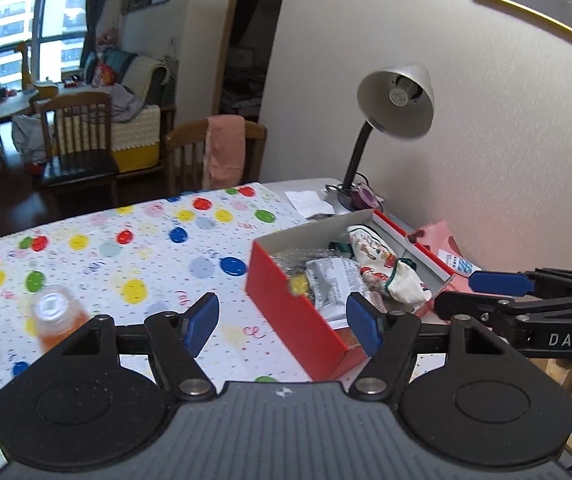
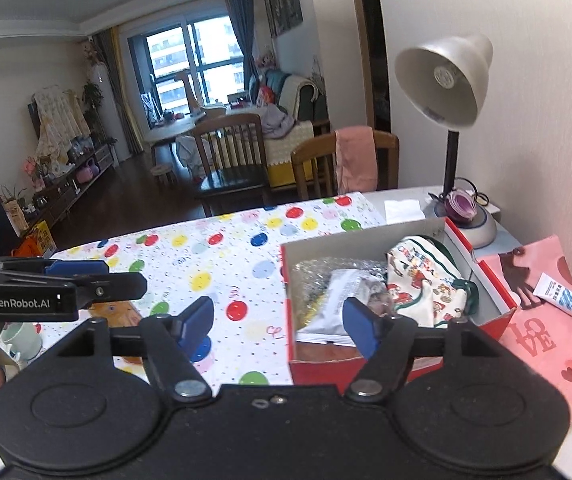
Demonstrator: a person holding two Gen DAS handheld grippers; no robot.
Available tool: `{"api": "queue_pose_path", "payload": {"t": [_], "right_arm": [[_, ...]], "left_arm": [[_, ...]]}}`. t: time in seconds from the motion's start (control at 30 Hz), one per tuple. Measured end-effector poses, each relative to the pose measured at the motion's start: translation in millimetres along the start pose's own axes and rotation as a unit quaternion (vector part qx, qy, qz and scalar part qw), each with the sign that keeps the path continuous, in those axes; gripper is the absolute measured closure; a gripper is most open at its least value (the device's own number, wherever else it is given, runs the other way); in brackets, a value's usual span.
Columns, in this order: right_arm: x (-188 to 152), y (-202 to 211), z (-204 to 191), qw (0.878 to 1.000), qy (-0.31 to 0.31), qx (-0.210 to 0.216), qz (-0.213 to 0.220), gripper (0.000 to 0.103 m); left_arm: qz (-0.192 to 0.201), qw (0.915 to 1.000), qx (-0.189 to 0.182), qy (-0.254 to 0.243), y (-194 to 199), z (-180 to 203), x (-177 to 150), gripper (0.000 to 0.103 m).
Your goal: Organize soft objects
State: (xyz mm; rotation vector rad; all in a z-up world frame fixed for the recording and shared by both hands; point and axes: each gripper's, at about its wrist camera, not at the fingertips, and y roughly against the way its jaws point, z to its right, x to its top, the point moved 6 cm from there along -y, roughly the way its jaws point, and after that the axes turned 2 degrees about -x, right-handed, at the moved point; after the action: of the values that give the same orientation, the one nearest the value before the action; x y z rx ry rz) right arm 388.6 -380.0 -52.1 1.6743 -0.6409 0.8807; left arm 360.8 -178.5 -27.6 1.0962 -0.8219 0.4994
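Note:
A red cardboard box [image 1: 294,316] [image 2: 326,372] stands open on the dotted tablecloth, by the wall. Inside lie a printed cloth pouch [image 1: 374,254] [image 2: 426,280], a silver packet [image 1: 334,280] [image 2: 342,304] and bubble wrap [image 2: 312,276]. My left gripper [image 1: 282,322] hovers open before the box's near left corner, nothing between its blue pads. My right gripper [image 2: 278,326] is open too, in front of the box's near wall, with nothing between its fingers. Each gripper shows in the other's view: the right one [image 1: 466,294] beside the box's right end, the left one [image 2: 122,274] above the cloth.
A desk lamp [image 1: 396,100] [image 2: 446,80] stands behind the box. A pink paper bag [image 2: 546,340] with a white tube [image 2: 562,294] lies right of it. An orange bottle [image 1: 56,316] and a pale mug [image 2: 22,340] sit near left. A chair [image 2: 346,160] with pink cloth stands beyond the table.

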Motion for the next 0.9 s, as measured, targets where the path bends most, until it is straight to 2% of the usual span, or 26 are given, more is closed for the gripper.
{"api": "queue_pose_path", "payload": {"t": [0.07, 0.13, 0.33, 0.67, 0.9], "right_arm": [[-1.5, 5.3, -6.9, 1.000, 0.001, 0.001, 0.009, 0.029], [-3.9, 9.4, -12.6, 1.000, -0.001, 0.002, 0.015, 0.025], [-13.9, 18.4, -26.5, 1.000, 0.008, 0.004, 0.023, 0.017], [-26.5, 37.0, -43.9, 0.998, 0.018, 0.007, 0.055, 0.000], [-31.5, 43.0, -50.4, 0.997, 0.023, -0.010, 0.074, 0.000]], "left_arm": [[0.007, 0.9999, 0.008, -0.003, 12.2, -3.6, -3.1, 0.030], [0.015, 0.9998, 0.017, -0.001, 23.4, -8.1, -5.8, 0.023], [0.037, 0.9989, 0.027, -0.006, 50.1, -11.3, -15.0, 0.021], [0.037, 0.9992, 0.015, -0.009, 67.7, 2.4, -37.3, 0.019], [0.056, 0.9982, 0.023, 0.004, 79.3, -0.4, -38.9, 0.003]]}}
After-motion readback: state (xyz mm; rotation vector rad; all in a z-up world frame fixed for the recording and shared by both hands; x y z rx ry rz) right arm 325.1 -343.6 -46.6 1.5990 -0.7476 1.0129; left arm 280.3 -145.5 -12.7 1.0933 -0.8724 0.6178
